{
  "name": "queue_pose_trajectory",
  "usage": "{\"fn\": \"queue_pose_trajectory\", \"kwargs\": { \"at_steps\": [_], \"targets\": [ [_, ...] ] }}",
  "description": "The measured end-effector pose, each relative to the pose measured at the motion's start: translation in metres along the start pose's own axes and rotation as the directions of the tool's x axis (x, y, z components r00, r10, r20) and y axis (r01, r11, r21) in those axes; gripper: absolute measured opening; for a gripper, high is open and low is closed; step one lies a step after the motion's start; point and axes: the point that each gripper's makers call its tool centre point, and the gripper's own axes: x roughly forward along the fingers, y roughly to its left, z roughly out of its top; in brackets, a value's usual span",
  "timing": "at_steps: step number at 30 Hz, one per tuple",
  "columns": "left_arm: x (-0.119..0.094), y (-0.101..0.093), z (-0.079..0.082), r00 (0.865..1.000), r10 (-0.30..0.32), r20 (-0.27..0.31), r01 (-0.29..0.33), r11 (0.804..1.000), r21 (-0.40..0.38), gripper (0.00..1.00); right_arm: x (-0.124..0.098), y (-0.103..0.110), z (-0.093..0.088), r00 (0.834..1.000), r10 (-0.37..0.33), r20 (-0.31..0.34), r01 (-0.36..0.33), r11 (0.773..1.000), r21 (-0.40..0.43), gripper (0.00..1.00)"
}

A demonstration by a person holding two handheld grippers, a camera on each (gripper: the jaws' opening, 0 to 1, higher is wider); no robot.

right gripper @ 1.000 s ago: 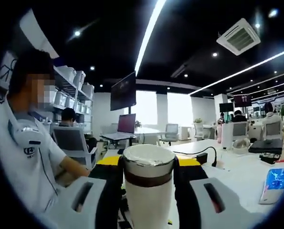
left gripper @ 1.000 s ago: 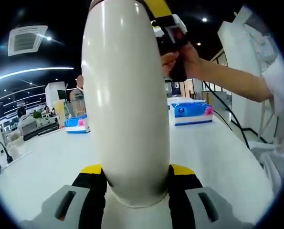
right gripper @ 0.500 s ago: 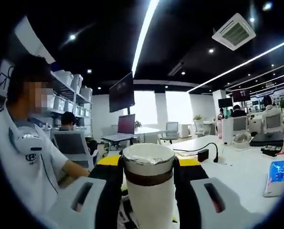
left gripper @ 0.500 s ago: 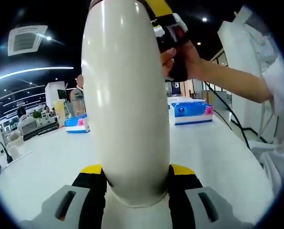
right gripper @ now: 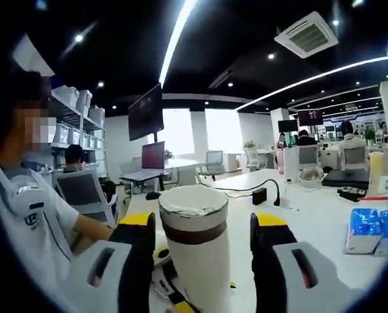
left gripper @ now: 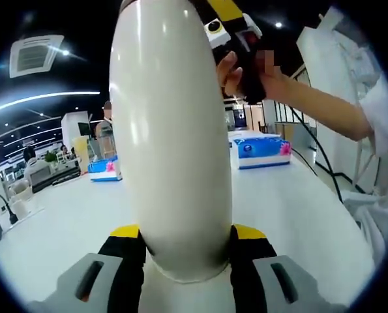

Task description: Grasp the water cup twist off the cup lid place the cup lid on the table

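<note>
A tall cream water cup (left gripper: 174,130) stands up from between the yellow-and-black jaws of my left gripper (left gripper: 187,242), which is shut on its lower body. At the cup's top a hand (left gripper: 249,75) holds my right gripper (left gripper: 229,26). In the right gripper view the cup's upper end (right gripper: 195,261) carries a brown band and a silver-rimmed lid (right gripper: 192,201). It sits between the jaws of my right gripper (right gripper: 202,228). Those jaws stand open, with a clear gap on the right side of the lid.
A white table (left gripper: 298,215) lies under the cup, with a blue tissue pack (left gripper: 259,150) at the back right and another blue pack (left gripper: 105,169) at the left. The right gripper view holds a seated person (right gripper: 24,215), a black adapter with its cable (right gripper: 259,194) and a tissue pack (right gripper: 363,228).
My right gripper's jaws have spread apart and let go of the cup's lid end. The hand and right gripper shifted slightly up at the cup's top. My left gripper's hold is unchanged.
</note>
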Motion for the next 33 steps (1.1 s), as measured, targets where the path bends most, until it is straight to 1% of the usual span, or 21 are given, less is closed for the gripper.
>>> {"fn": "queue_pose_trajectory", "kwargs": {
  "at_steps": [3, 5, 7, 9, 10, 11, 12, 14, 16, 17, 18, 19, 21, 23, 26, 28, 29, 30, 31, 32, 33],
  "targets": [
    [0.000, 0.000, 0.000, 1.000, -0.001, -0.001, 0.001, 1.000, 0.001, 0.52, -0.001, 0.006, 0.005, 1.000, -0.018, 0.009, 0.018, 1.000, -0.008, 0.72],
    [0.001, 0.001, 0.000, 1.000, -0.001, -0.001, 0.001, 1.000, 0.001, 0.52, -0.001, 0.009, 0.008, 1.000, -0.025, 0.014, 0.025, 1.000, -0.011, 0.79],
    [0.001, 0.001, 0.000, 1.000, -0.002, -0.002, 0.002, 1.000, 0.000, 0.52, 0.000, 0.016, 0.010, 0.999, -0.024, 0.032, 0.023, 1.000, 0.020, 0.84],
    [0.001, 0.001, 0.000, 1.000, -0.002, -0.002, 0.002, 1.000, -0.001, 0.52, 0.000, 0.020, 0.012, 0.998, -0.034, 0.043, 0.033, 0.999, 0.031, 0.88],
    [0.001, 0.001, -0.001, 1.000, -0.003, -0.002, 0.003, 1.000, -0.001, 0.52, 0.000, 0.019, 0.013, 0.998, -0.057, 0.040, 0.056, 0.998, 0.039, 0.89],
    [0.001, 0.001, -0.001, 1.000, -0.003, -0.002, 0.003, 1.000, -0.001, 0.52, -0.002, 0.013, 0.014, 0.994, -0.103, 0.037, 0.102, 0.994, 0.030, 0.89],
    [0.001, 0.001, -0.001, 1.000, -0.003, -0.002, 0.003, 1.000, -0.002, 0.52, -0.003, 0.012, 0.018, 0.990, -0.130, 0.045, 0.130, 0.991, 0.003, 0.89],
    [0.001, 0.001, -0.001, 1.000, -0.003, -0.003, 0.003, 1.000, -0.004, 0.52, -0.005, 0.010, 0.023, 0.984, -0.168, 0.059, 0.169, 0.986, -0.008, 0.92],
    [0.001, 0.001, -0.001, 1.000, -0.003, -0.003, 0.003, 1.000, -0.005, 0.52, -0.009, 0.006, 0.023, 0.970, -0.242, 0.038, 0.244, 0.967, -0.072, 0.95],
    [0.001, 0.001, -0.001, 1.000, -0.003, -0.003, 0.003, 1.000, -0.005, 0.52, -0.009, 0.006, 0.023, 0.967, -0.251, 0.038, 0.253, 0.964, -0.084, 0.95],
    [0.001, 0.001, -0.001, 1.000, -0.004, -0.004, 0.004, 1.000, -0.006, 0.52, -0.008, 0.010, 0.024, 0.957, -0.287, 0.035, 0.289, 0.948, -0.130, 0.95],
    [0.001, 0.001, -0.001, 1.000, -0.004, -0.004, 0.004, 1.000, -0.006, 0.52, -0.008, 0.011, 0.024, 0.949, -0.313, 0.032, 0.315, 0.936, -0.157, 0.95],
    [0.001, 0.002, -0.001, 1.000, -0.003, -0.004, 0.003, 1.000, -0.007, 0.52, -0.005, 0.019, 0.022, 0.939, -0.343, 0.020, 0.340, 0.919, -0.201, 0.94],
    [0.001, 0.002, -0.001, 1.000, -0.003, -0.004, 0.003, 1.000, -0.008, 0.52, 0.001, 0.029, 0.023, 0.937, -0.348, 0.030, 0.347, 0.916, -0.200, 0.94],
    [0.001, 0.002, -0.001, 1.000, -0.004, -0.005, 0.004, 1.000, -0.008, 0.52, 0.004, 0.040, 0.026, 0.933, -0.358, 0.042, 0.359, 0.911, -0.205, 0.94],
    [0.001, 0.002, -0.001, 1.000, -0.005, -0.005, 0.005, 1.000, -0.008, 0.52, 0.000, 0.037, 0.028, 0.907, -0.416, 0.064, 0.420, 0.886, -0.195, 0.93],
    [0.001, 0.002, -0.001, 1.000, -0.005, -0.005, 0.005, 1.000, -0.008, 0.52, -0.001, 0.037, 0.028, 0.903, -0.424, 0.067, 0.429, 0.882, -0.193, 0.92],
    [0.001, 0.002, -0.001, 1.000, -0.006, -0.005, 0.006, 1.000, -0.008, 0.52, -0.002, 0.032, 0.024, 0.883, -0.464, 0.066, 0.468, 0.866, -0.176, 0.91],
    [0.001, 0.002, -0.001, 1.000, -0.006, -0.006, 0.006, 1.000, -0.010, 0.52, -0.003, 0.029, 0.020, 0.869, -0.491, 0.057, 0.493, 0.853, -0.173, 0.90],
    [0.001, 0.002, -0.002, 1.000, -0.006, -0.007, 0.006, 1.000, -0.011, 0.52, -0.002, 0.025, 0.013, 0.859, -0.512, 0.033, 0.509, 0.844, -0.166, 0.88],
    [0.001, 0.002, -0.002, 1.000, -0.006, -0.007, 0.006, 1.000, -0.012, 0.52, -0.001, 0.022, 0.009, 0.850, -0.527, 0.022, 0.524, 0.839, -0.150, 0.86]
  ]
}}
